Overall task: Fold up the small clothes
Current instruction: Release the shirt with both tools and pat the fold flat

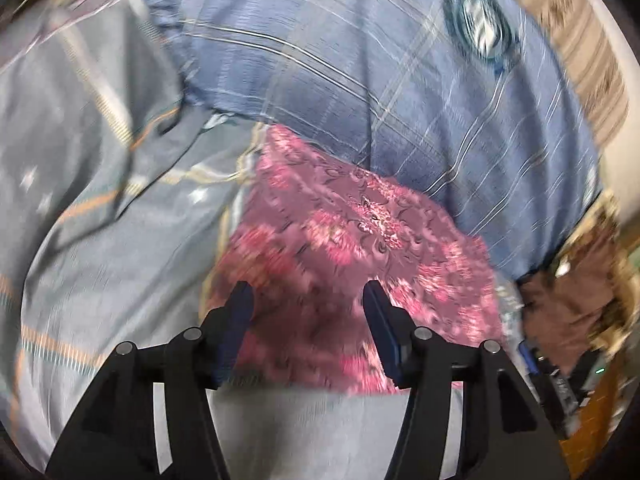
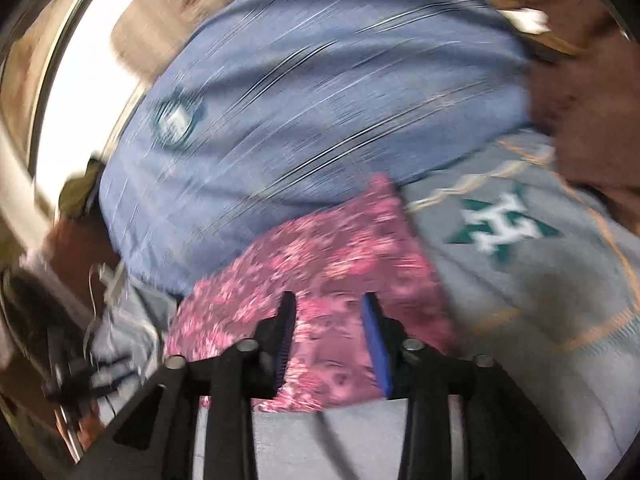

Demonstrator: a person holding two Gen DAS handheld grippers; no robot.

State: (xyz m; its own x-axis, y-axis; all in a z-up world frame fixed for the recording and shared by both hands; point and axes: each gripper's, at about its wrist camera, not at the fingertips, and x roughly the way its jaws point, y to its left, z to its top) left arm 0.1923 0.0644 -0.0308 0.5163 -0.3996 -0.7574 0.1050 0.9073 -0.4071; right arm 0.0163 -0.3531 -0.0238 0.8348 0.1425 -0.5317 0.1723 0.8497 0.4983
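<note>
A small pink and maroon patterned cloth (image 1: 352,240) lies flat on the grey-blue bedsheet (image 1: 100,220), its near edge straight. My left gripper (image 1: 308,300) hovers over the cloth's near part, its jaws apart and nothing pressed between them. In the right wrist view the same pink cloth (image 2: 320,252) lies below my right gripper (image 2: 329,308), whose blue-padded fingers (image 2: 374,340) stand apart above it without gripping. Both views are blurred.
A blue checked pillow (image 1: 360,60) with a round teal emblem lies just behind the cloth, seen also as the pillow (image 2: 300,100) in the right view. The bedsheet (image 2: 520,300) carries a teal and white motif. Brown fabric (image 1: 568,312) and clutter sit at the bed's edge.
</note>
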